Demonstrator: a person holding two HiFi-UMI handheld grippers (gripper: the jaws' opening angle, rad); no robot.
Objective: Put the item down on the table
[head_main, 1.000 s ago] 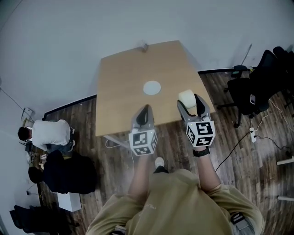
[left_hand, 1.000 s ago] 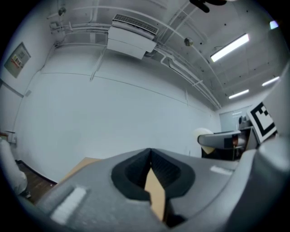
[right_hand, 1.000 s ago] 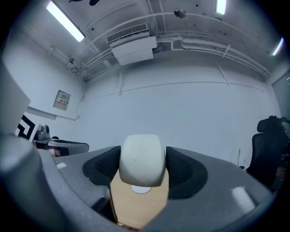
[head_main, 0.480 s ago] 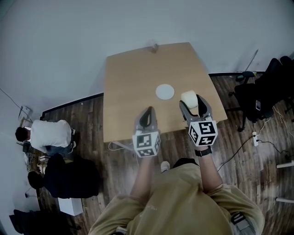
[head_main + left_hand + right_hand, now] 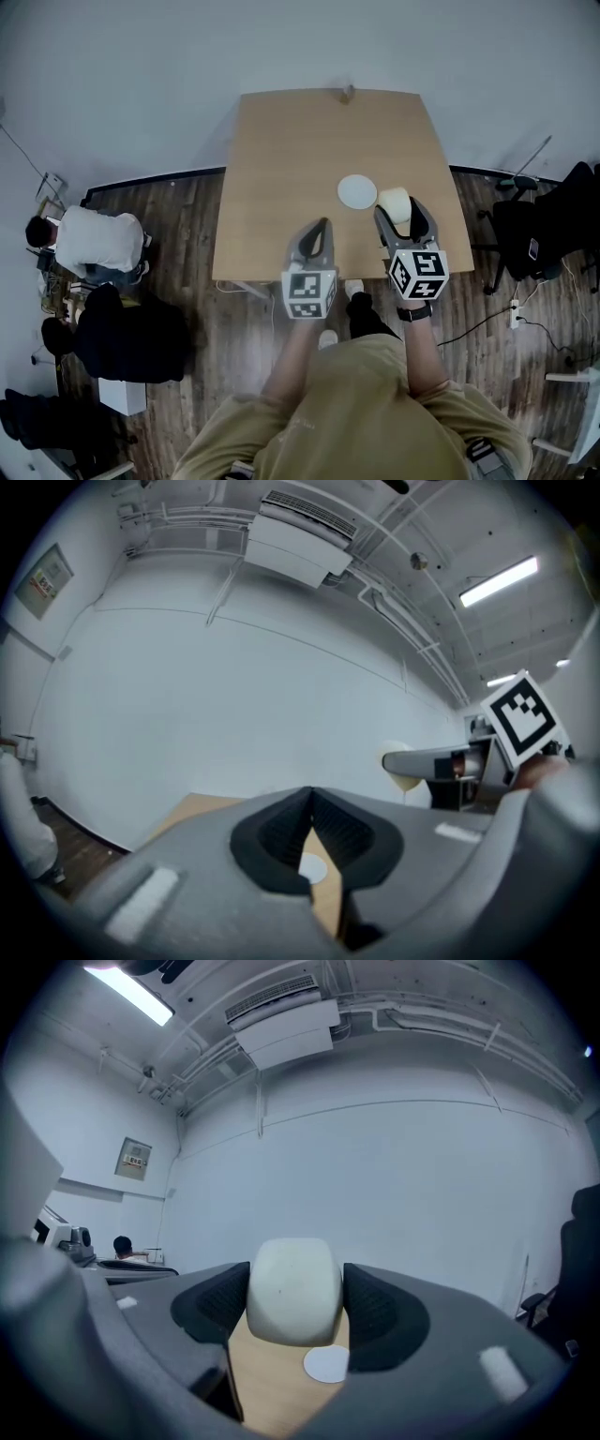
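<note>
A cream, rounded cup-like item (image 5: pixel 393 199) is clamped between the jaws of my right gripper (image 5: pixel 400 214), held above the wooden table (image 5: pixel 281 159) near its front right part. In the right gripper view the item (image 5: pixel 293 1290) fills the gap between both pads, with the table (image 5: pixel 277 1396) below. A flat white round disc (image 5: pixel 357 192) lies on the table just left of the item and also shows as the disc (image 5: pixel 327 1363) under it. My left gripper (image 5: pixel 322 229) hovers at the table's near edge, shut and empty, its jaws meeting in the left gripper view (image 5: pixel 311 819).
A small object (image 5: pixel 347 93) sits at the table's far edge. A seated person in a white top (image 5: pixel 98 251) and dark bags (image 5: pixel 131 342) are on the floor side at left. A black office chair (image 5: pixel 548 234) and a power strip (image 5: pixel 514 311) are at right.
Both grippers have come forward from over the floor to over the table's near edge. The held item now hangs above the tabletop beside the white disc.
</note>
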